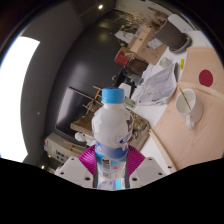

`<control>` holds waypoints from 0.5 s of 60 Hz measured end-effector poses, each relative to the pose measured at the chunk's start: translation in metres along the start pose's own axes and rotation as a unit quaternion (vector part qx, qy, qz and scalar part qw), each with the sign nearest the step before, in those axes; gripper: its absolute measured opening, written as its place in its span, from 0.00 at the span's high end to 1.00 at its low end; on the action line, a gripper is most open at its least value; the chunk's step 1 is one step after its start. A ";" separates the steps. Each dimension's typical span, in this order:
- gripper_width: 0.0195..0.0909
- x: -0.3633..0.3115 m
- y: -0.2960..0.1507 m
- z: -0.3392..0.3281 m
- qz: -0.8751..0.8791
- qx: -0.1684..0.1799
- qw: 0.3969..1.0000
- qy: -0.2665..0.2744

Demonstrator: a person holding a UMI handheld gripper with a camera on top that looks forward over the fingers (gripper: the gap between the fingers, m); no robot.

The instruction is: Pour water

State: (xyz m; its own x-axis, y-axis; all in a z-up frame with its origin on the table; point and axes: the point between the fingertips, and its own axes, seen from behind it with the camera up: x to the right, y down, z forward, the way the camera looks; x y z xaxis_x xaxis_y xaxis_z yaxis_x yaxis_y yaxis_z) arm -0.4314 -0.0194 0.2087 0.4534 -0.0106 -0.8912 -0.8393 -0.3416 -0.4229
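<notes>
A clear plastic water bottle (112, 128) with a light blue cap (113, 96) and a blue-and-white label stands upright between my fingers. My gripper (112, 165) is shut on the bottle, with both magenta pads (94, 157) pressing on its lower body. The bottle is lifted and the scene behind it is tilted. A white cup (187, 102) stands on the light wooden table (190, 140) beyond and to the right of the bottle.
A red disc (205, 76) lies on the table beyond the cup. Crumpled white wrapping (153, 85) and wooden pieces (140, 42) lie further back. A dark cabinet (85, 75) stands to the left, behind the bottle.
</notes>
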 end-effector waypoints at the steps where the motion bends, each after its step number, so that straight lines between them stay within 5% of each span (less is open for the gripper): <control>1: 0.79 0.003 -0.005 0.003 0.025 0.000 1.000 -0.003; 15: 0.79 0.046 -0.050 0.030 0.342 0.000 0.939 -0.043; 30: 0.78 0.072 -0.063 0.039 0.442 -0.011 0.895 -0.052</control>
State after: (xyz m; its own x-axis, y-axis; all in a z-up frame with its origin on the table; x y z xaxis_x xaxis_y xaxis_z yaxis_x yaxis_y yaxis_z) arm -0.3577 0.0377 0.1653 -0.4163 -0.1986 -0.8872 -0.8498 -0.2619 0.4574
